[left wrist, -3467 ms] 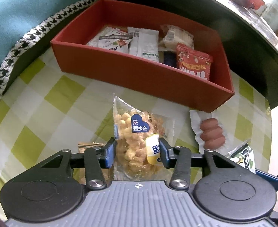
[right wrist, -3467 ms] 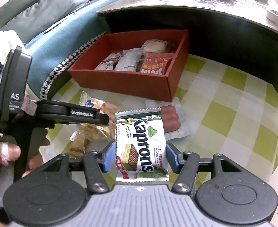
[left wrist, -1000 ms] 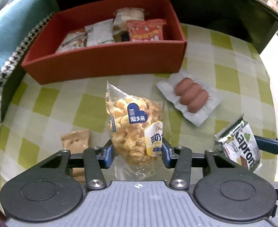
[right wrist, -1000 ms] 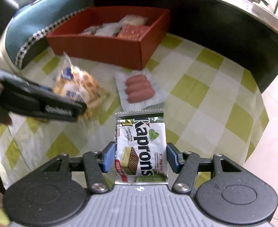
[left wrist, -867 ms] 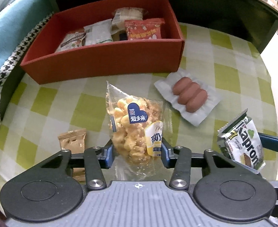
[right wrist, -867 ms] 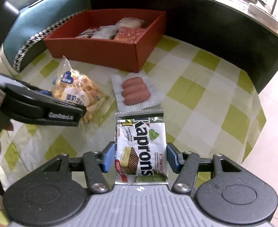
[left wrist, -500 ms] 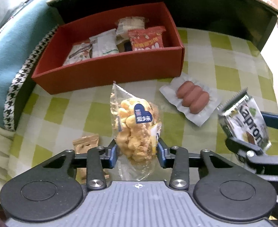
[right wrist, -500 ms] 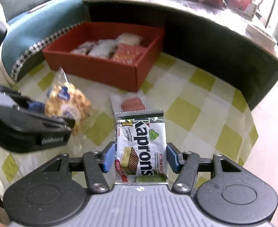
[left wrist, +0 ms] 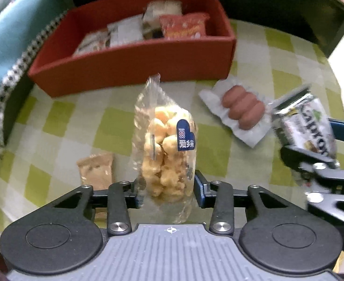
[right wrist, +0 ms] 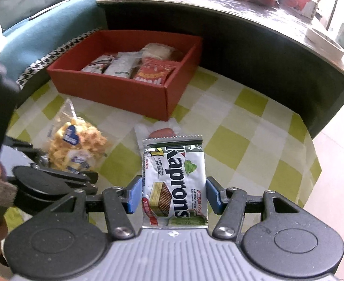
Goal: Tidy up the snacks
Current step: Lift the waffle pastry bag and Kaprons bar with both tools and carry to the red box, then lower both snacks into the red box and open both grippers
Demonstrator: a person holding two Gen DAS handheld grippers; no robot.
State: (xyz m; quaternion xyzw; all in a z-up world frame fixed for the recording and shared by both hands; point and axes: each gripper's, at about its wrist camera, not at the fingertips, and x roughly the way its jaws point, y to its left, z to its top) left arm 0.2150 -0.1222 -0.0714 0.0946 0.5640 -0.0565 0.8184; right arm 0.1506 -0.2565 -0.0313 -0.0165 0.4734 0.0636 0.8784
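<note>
My left gripper (left wrist: 169,193) is shut on a clear bag of yellow puffed snacks (left wrist: 166,149) and holds it upright above the checked cloth. My right gripper (right wrist: 173,195) is shut on a green and white Kaprons wafer pack (right wrist: 175,182), lifted to the right of the left one; the pack also shows in the left wrist view (left wrist: 306,124). A red box (left wrist: 134,58) with several snack packs stands ahead at the back; it also shows in the right wrist view (right wrist: 134,91). The puffed snack bag also shows in the right wrist view (right wrist: 77,145).
A white pack of sausages (left wrist: 239,112) lies on the green checked cloth (left wrist: 83,126) right of centre. A small brown packet (left wrist: 97,171) lies at the left. A dark curved table (right wrist: 242,23) rises behind the box, a teal sofa (right wrist: 43,30) at the left.
Both grippers have lifted their packs off the cloth and moved closer to the red box. The right gripper with the wafer pack has come nearer to the left one.
</note>
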